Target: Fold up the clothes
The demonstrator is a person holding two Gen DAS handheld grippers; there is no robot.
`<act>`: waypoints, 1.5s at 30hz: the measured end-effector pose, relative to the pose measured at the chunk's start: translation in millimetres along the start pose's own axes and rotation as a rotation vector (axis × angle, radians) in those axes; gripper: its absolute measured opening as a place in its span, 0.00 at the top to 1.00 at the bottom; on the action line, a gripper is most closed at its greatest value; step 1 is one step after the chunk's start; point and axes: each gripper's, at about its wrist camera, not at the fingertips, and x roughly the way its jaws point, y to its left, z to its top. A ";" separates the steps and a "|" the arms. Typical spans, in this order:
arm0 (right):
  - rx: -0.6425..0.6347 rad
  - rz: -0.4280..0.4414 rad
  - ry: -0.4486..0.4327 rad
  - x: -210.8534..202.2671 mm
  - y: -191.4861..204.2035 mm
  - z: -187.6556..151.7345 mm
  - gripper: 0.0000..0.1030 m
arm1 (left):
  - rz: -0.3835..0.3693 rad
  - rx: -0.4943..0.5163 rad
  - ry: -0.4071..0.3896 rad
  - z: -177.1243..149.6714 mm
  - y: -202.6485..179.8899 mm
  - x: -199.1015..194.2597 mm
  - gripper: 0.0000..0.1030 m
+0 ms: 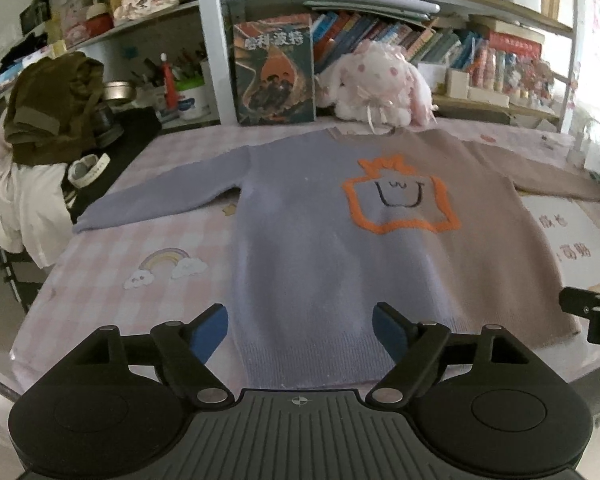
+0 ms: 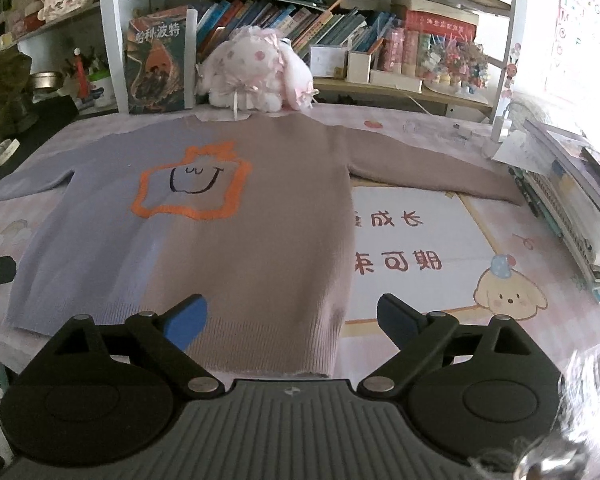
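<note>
Blue-padded fingers [image 1: 210, 330] of the left gripper [image 1: 300, 330] stand wide apart with nothing between them, above the ribbed hem of the sweater [image 1: 340, 248]. Equally spread and bare, the right gripper [image 2: 292, 322] hangs over the hem's right corner.

Half lilac, half brown, with an orange frame around a drawn smile, the sweater lies flat and face up on the table [image 1: 140, 240], sleeves stretched to both sides. A pink checked cover with a rainbow sticker [image 1: 166, 266] dresses the table.

A tall book [image 1: 274, 68] stands against the shelf at the back, its title in Chinese characters, beside a white plush rabbit [image 1: 374, 86].

Only the right view shows the mat [image 2: 412, 240] with upside-down Chinese characters and a cartoon puppy, the stacked books [image 2: 580, 208] and an alphabet poster [image 2: 584, 20]. Only the left view shows the olive garment [image 1: 52, 108] heaped over white cloth.
</note>
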 end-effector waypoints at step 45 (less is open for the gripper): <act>0.024 -0.211 0.059 27.8 195.9 18.6 0.02 | -0.170 -0.012 0.049 36.6 210.5 115.4 0.16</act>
